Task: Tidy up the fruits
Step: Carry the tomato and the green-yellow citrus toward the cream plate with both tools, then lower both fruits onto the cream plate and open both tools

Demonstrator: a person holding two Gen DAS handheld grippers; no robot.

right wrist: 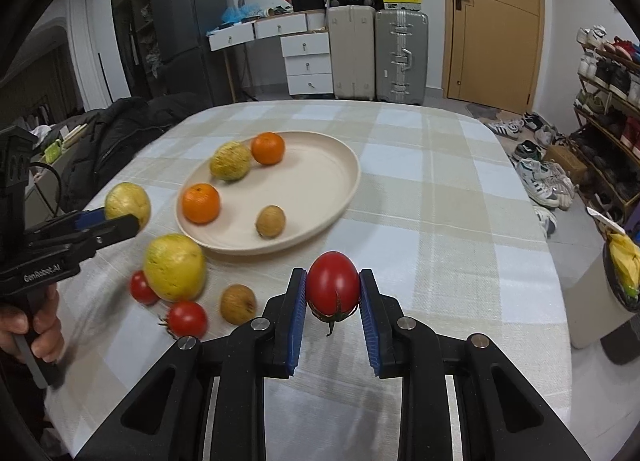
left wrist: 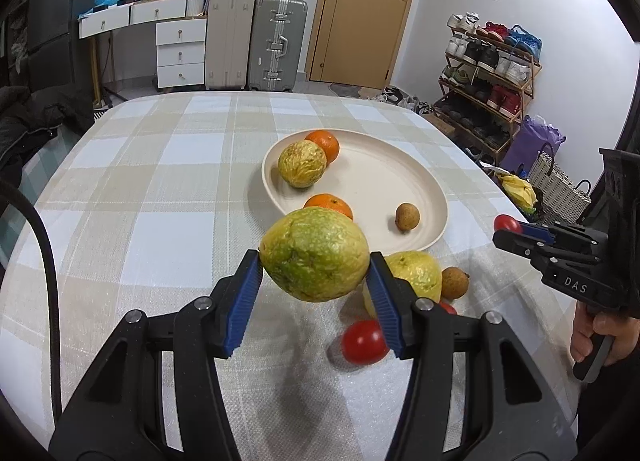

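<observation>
Both grippers are loaded. The left gripper (left wrist: 316, 281) has its jaws clamped on a large yellow-green guava (left wrist: 315, 254), held clear of the tabletop (left wrist: 132, 197). The right gripper (right wrist: 333, 301) has its jaws clamped on a red tomato (right wrist: 333, 284), stem end down, also lifted off the cloth.

Done so far: the cream plate (right wrist: 320, 181), ahead of both sets of jaws, carries four pieces. These are a smaller guava (right wrist: 231, 160), two oranges (right wrist: 268, 148) (right wrist: 201, 203) and one small brown fruit (right wrist: 271, 221), probably a longan, though the view is too coarse to be sure.

Left to do: four pieces lie on the tabletop, short of the plate and to the left of the right jaws. These are a second large guava (right wrist: 175, 267), two tomatoes (right wrist: 187, 319) (right wrist: 142, 288) and another brown fruit (right wrist: 238, 304). In the left wrist view they sit just beyond and to the right of the left jaws, partly hidden behind the right-hand finger.

Judged status: roughly halfway. Four pieces are plated, two are in transit, four are untouched. Both held pieces are short of the plate rim. The plate has open room on its right half for them.
</observation>
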